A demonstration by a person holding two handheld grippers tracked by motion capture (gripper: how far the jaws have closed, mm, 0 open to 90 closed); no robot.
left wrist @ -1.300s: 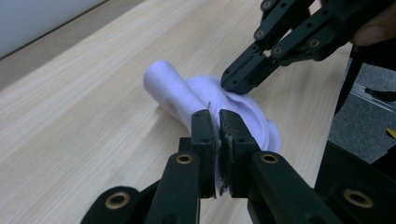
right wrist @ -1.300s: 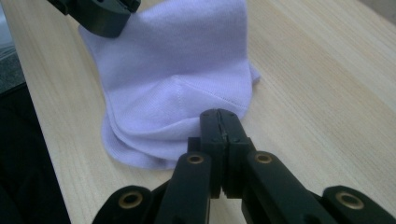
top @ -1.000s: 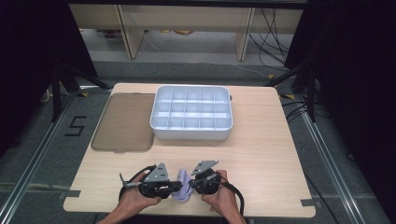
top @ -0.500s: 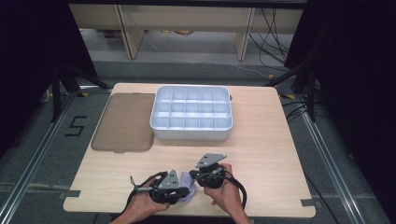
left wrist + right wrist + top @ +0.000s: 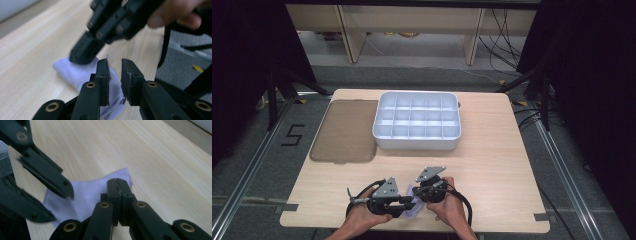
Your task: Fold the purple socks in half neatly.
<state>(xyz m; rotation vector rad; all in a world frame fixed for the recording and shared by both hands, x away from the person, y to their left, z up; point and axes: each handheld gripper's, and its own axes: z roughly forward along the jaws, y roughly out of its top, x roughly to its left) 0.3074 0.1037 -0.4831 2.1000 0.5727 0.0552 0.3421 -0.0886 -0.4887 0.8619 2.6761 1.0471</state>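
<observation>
Your two hands enter at 6 o'clock in the high view and meet at the near edge of the desk (image 5: 492, 165), close together, each wrapped around its tool. Your left gripper (image 5: 115, 66) sits low and points across toward your right hand (image 5: 451, 209); its jaws are spread with a narrow gap between them, poised directly over the pale lilac cloth (image 5: 75, 75), and whether either jaw touches the fabric cannot be told. Your right gripper (image 5: 119, 185) has its jaws pressed together, tips down on or just above the cloth's far corner; whether any fabric is caught between them cannot be told. In the left gripper view the nose of your right gripper bears on the cloth's far end, with your fingers (image 5: 175, 12) curled over its body. The cloth lies crumpled and flat on the wood between the two tools, at 6 o'clock on the desk. Your left hand (image 5: 364, 216) grips its tool from behind, cable looping off toward 9 o'clock. The desk is light wood grain. At 12 o'clock from your hands stands a white compartment tray (image 5: 417, 144), its cells divided in a grid. Just beside it at 9 o'clock lies a flat, translucent brown lid (image 5: 343, 131). Beyond the desk, grey floor (image 5: 272, 165) bears a marked "5"; cables trail at 2 o'clock.
</observation>
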